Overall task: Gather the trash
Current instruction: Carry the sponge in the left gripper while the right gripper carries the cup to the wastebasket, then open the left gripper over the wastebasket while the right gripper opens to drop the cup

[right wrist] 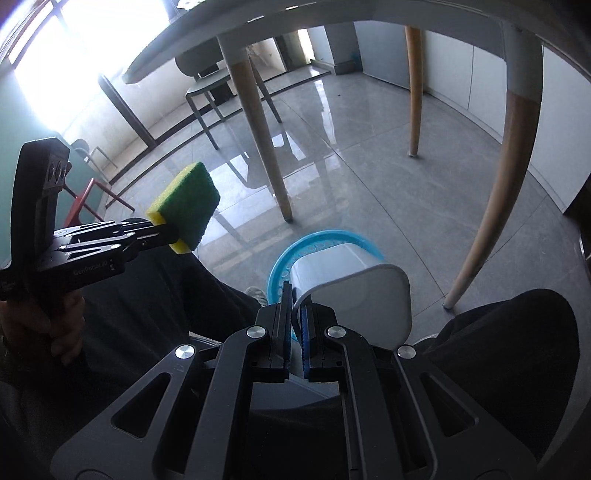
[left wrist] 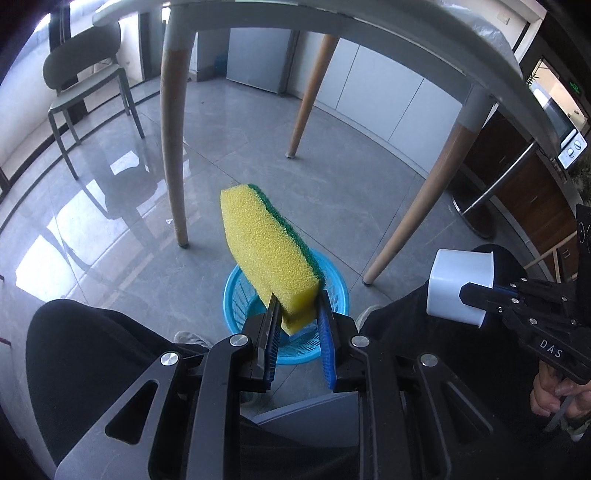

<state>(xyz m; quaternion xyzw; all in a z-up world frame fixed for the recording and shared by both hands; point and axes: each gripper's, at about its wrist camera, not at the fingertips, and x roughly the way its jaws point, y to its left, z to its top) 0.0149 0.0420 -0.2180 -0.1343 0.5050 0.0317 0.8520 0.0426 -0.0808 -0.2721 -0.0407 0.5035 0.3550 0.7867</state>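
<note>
My left gripper point(left wrist: 297, 299) is shut on a yellow sponge with a green scouring side point(left wrist: 267, 251) and holds it in the air right above a blue plastic basket point(left wrist: 340, 291) on the floor. The sponge also shows in the right wrist view point(right wrist: 188, 206). My right gripper point(right wrist: 293, 295) is shut on the rim of a white plastic cup point(right wrist: 354, 291), held above the basket point(right wrist: 325, 238). In the left wrist view the cup point(left wrist: 458, 284) sits at the right, beside the basket.
A white table point(left wrist: 369, 33) with wooden legs point(left wrist: 173, 147) stands over the grey tiled floor. A grey chair point(left wrist: 85, 85) stands at the back left. The person's dark-clothed knees point(left wrist: 92, 350) flank the basket. Cabinets and an oven point(left wrist: 565, 125) are at the right.
</note>
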